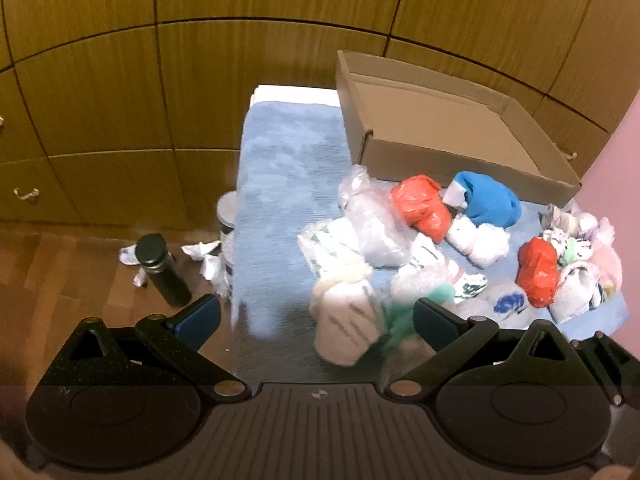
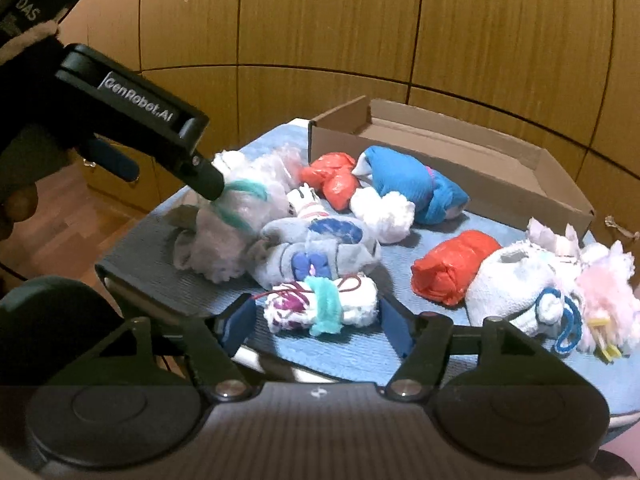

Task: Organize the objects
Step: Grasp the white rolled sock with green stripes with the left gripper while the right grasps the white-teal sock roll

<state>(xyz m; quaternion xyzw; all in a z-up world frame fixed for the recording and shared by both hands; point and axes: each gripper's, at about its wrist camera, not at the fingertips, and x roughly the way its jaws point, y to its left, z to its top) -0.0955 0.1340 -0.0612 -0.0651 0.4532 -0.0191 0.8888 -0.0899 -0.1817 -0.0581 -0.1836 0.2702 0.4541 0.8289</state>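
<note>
Right gripper [image 2: 318, 326] set low around a small rolled bundle with a teal band [image 2: 322, 310] at the near edge of the blue mat [image 2: 360, 356] — jaws partway apart, pads flanking the roll with a sliver of gap on each side, so not yet clamped. Could pinch only the fuzzy band or the loose red thread, leaving the roll to slip out on the lift. Could also nudge it off the near edge. Left gripper [image 1: 316, 320] spread wide over a pale bundle with a green streak [image 1: 352, 320], nothing held; one finger touching or just above that bundle in the right view, likely to drag neighbours in the crowded pile. Cardboard box [image 2: 560, 196] empty at the back of the mat — a long carry over other bundles.
</note>
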